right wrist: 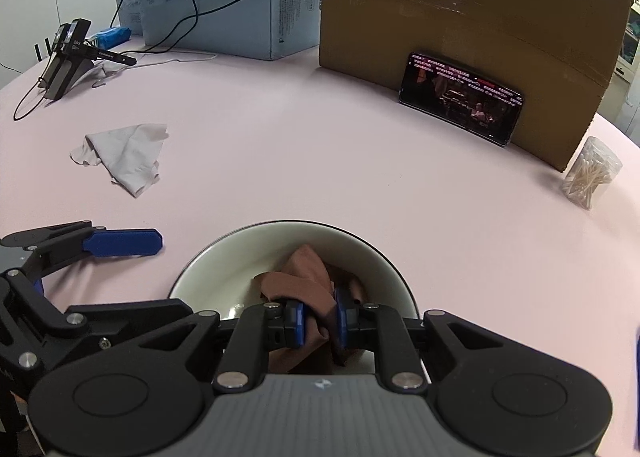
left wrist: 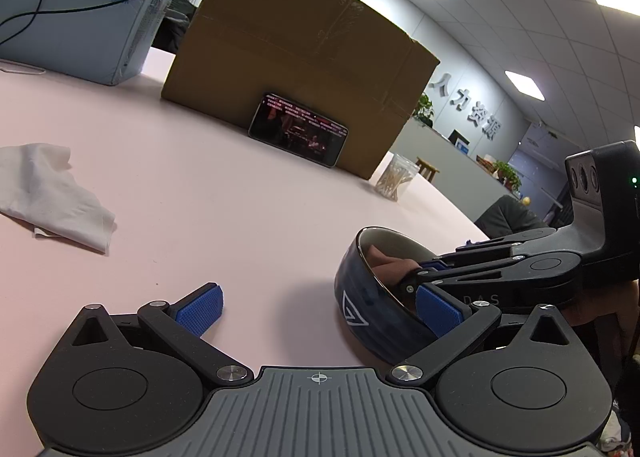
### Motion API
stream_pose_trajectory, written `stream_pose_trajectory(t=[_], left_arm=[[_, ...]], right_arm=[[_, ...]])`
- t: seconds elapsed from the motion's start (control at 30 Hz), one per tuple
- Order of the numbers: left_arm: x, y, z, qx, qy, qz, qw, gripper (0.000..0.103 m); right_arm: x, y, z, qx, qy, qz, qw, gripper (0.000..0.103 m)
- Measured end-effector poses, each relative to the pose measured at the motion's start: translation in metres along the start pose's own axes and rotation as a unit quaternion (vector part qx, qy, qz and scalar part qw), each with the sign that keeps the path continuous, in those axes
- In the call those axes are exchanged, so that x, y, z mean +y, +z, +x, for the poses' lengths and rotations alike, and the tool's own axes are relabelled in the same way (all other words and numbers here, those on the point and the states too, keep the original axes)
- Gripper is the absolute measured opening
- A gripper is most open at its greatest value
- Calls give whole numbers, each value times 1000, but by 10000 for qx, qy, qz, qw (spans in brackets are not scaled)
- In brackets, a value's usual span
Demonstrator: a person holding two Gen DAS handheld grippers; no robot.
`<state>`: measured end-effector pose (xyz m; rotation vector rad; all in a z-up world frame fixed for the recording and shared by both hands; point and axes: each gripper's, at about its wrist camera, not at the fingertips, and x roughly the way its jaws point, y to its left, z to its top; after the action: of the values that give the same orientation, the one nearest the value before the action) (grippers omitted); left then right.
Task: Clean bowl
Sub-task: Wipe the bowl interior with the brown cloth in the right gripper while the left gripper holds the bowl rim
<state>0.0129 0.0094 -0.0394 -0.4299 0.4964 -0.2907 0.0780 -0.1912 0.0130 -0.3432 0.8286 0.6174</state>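
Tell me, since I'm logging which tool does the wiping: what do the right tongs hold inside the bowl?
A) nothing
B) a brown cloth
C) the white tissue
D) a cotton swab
B: in the right wrist view the right tongs are shut on a brown cloth inside the bowl; the white tissue lies apart on the table.

Glossy glazed ceramic bowl (right wrist: 208,277) holding soft brown cloth (right wrist: 308,277). Matt pink bench (right wrist: 320,161); crumpled white tissue paper (right wrist: 124,157). Fingers (left wrist: 200,309) carry ridged blue rubbery pads; matt brown cardboard box (left wrist: 304,45).
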Motion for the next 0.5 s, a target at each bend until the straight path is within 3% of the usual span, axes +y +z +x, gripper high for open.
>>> stream_pose_trajectory(t=[0.5], left_arm=[[-1, 0, 0, 2, -1, 3, 10000, 103]], right_arm=[[11, -6, -6, 95, -21, -253, 9996, 18]])
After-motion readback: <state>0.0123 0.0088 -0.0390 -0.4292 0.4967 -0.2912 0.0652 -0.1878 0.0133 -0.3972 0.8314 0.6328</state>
